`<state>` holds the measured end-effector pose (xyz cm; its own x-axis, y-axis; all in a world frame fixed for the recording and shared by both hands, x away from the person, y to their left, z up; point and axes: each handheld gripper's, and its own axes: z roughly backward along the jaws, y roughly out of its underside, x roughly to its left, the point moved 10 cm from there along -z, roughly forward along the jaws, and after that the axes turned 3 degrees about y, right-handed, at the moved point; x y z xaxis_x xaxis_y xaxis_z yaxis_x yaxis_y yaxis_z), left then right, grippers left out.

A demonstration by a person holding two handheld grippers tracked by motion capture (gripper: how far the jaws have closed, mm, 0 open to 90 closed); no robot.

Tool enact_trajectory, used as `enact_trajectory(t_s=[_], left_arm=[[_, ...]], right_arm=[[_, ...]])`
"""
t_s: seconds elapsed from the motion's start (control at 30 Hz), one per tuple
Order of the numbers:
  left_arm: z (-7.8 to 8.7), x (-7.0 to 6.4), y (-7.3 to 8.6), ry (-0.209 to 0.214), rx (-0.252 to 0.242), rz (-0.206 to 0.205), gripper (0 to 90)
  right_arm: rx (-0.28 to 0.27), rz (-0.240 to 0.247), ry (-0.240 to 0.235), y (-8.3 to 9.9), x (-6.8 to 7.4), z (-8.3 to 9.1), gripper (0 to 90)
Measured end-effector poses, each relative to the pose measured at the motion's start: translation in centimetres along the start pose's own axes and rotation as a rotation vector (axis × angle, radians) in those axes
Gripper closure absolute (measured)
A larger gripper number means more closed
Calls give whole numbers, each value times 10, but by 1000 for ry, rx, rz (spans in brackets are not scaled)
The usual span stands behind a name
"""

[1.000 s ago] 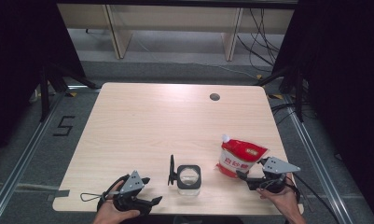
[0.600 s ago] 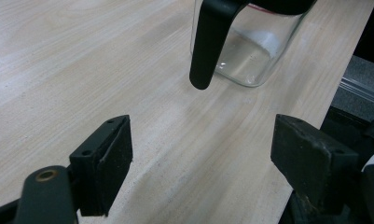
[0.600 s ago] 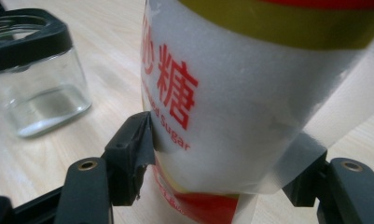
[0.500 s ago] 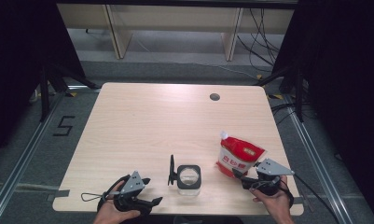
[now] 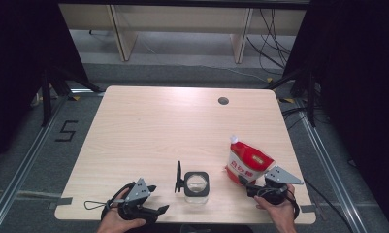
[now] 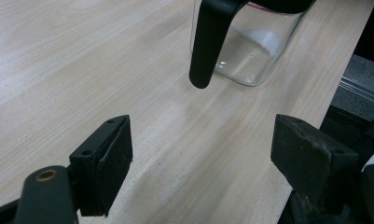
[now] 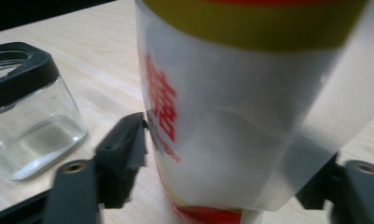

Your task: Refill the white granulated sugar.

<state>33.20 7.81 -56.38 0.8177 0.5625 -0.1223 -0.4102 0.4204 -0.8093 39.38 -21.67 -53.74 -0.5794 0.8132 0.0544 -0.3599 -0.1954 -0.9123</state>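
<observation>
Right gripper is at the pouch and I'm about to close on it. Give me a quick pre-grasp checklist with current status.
1. Pouch between the jaws of the right gripper: ok, one jaw on each side in the right gripper view.
2. Jaws clamped: not ok, they stand apart at the pouch sides; contact cannot be told.
3. Pouch spout cap: cannot tell whether it is sealed.
4. Glass jar open to receive: ok, its lid stands swung aside and the mouth is uncovered.
5. Left gripper ready to steady the jar: not ok, open and short of the jar, holding nothing.
6. Table around jar and pouch: ok, bare wood.
</observation>
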Motion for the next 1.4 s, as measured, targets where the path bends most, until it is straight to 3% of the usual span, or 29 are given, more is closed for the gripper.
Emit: enact_trajectory(t_s=[0.07, 0.2, 0.23, 0.27, 0.37, 0.4, 0.57, 0.6, 0.7, 0.77, 0.87, 0.93, 1.07, 1.13, 1.3, 1.33, 1.37, 1.4], left_arm=[[1, 1, 2, 0, 19, -22, 202], [0, -2, 1, 1, 7, 19, 202], [1, 1, 3, -5, 25, -7, 202], [1, 1, 2, -5, 24, -7, 202], [0, 0, 1, 4, 11, -12, 203], [0, -1, 1, 2, 12, 1, 202], [-1, -2, 2, 9, 21, 5, 202], [-1, -2, 2, 10, 21, 3, 203], [-1, -2, 2, 9, 15, 7, 205], [0, -1, 3, 6, 25, -11, 206], [-1, -3, 2, 10, 15, 3, 207], [0, -3, 2, 9, 16, -5, 207], [-1, -3, 1, 12, 14, 1, 208], [-1, -4, 1, 16, 6, 1, 209], [-1, -4, 1, 17, 6, -2, 209], [-2, -5, 0, 19, 0, 1, 210], [-1, -3, 0, 18, 9, -27, 210], [-1, -3, 0, 18, 7, -23, 209]], right_arm=[[-19, 17, -19, -1, -1, -2, 249], [-24, 42, -61, -2, 3, -3, 226], [-49, 80, -71, -5, 1, -5, 220], [-53, 21, -79, -4, 4, -5, 211], [-70, 37, -74, -5, 0, -8, 201], [-47, 34, -86, -2, -2, -9, 204], [-66, 51, -128, -4, -2, -13, 235], [-75, 102, -125, -4, -5, -18, 241], [-34, 73, -129, 0, -2, -17, 260], [-63, 155, -135, -2, -4, -22, 293], [-64, 128, -128, -2, -3, -23, 299], [-88, 158, -124, -4, -6, -26, 312], [-96, 132, -119, -5, -6, -27, 302], [-104, 164, -133, -7, -7, -28, 296], [-111, 137, -142, -7, -6, -29, 302], [-133, 164, -126, -9, -9, -33, 306], [-125, 169, -135, -8, -7, -33, 279], [-91, 171, -127, -4, -5, -33, 267]])
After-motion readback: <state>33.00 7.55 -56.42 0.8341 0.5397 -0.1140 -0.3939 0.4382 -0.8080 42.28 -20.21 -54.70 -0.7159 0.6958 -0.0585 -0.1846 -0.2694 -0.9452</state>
